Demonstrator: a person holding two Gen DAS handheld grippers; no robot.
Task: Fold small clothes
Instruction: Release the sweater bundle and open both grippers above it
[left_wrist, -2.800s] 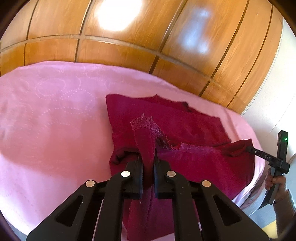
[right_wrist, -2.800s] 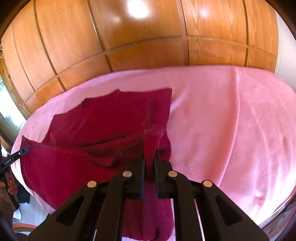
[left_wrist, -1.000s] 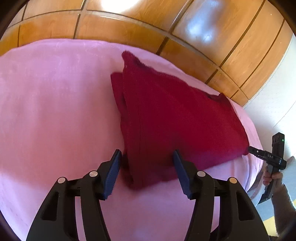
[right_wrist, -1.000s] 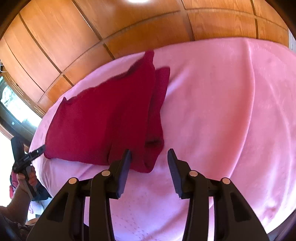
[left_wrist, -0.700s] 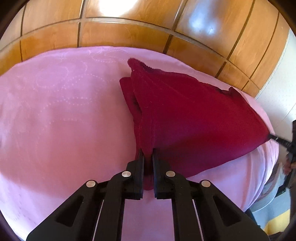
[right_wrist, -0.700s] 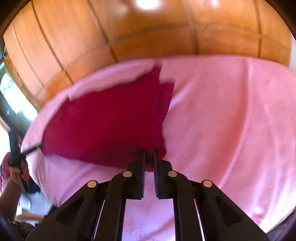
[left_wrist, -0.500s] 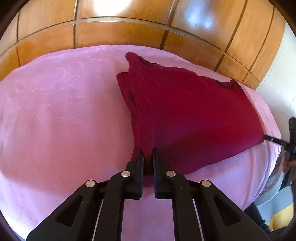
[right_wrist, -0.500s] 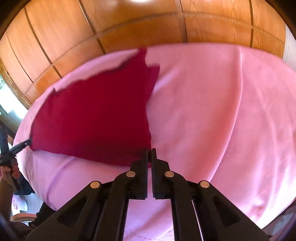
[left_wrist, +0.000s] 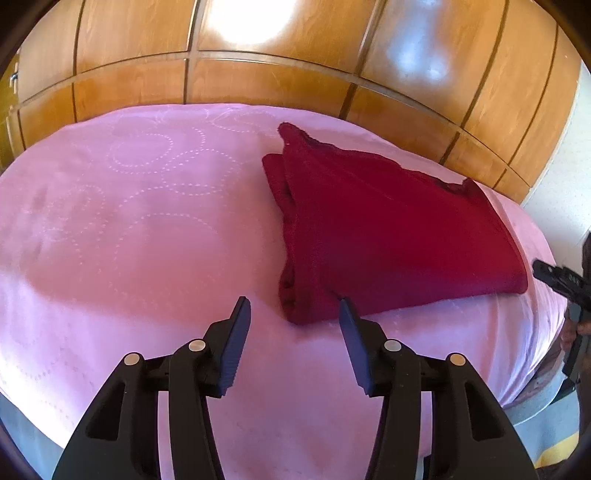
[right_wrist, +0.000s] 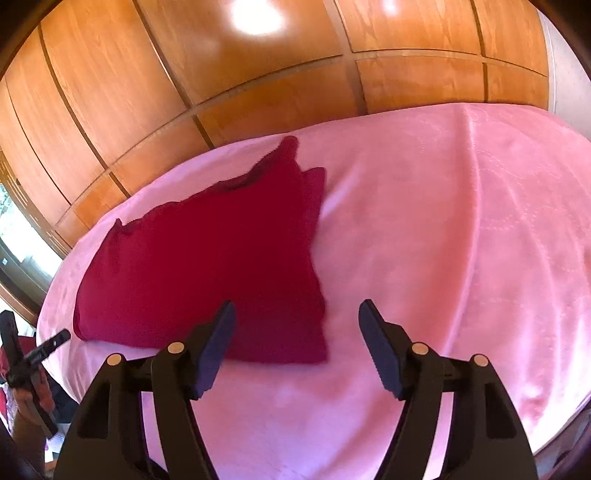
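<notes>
Left wrist view: the left tool (left_wrist: 293, 314) is spread wide, pinching nothing, above the pink-covered surface (left_wrist: 129, 229). The folded dark red garment (left_wrist: 380, 236) lies at its 1 o'clock, its near corner between the fingertips.

Right wrist view: the right tool (right_wrist: 297, 321) is also spread and empty; the garment (right_wrist: 218, 266) lies at 11 o'clock, wooden panels (right_wrist: 258, 85) behind.
</notes>
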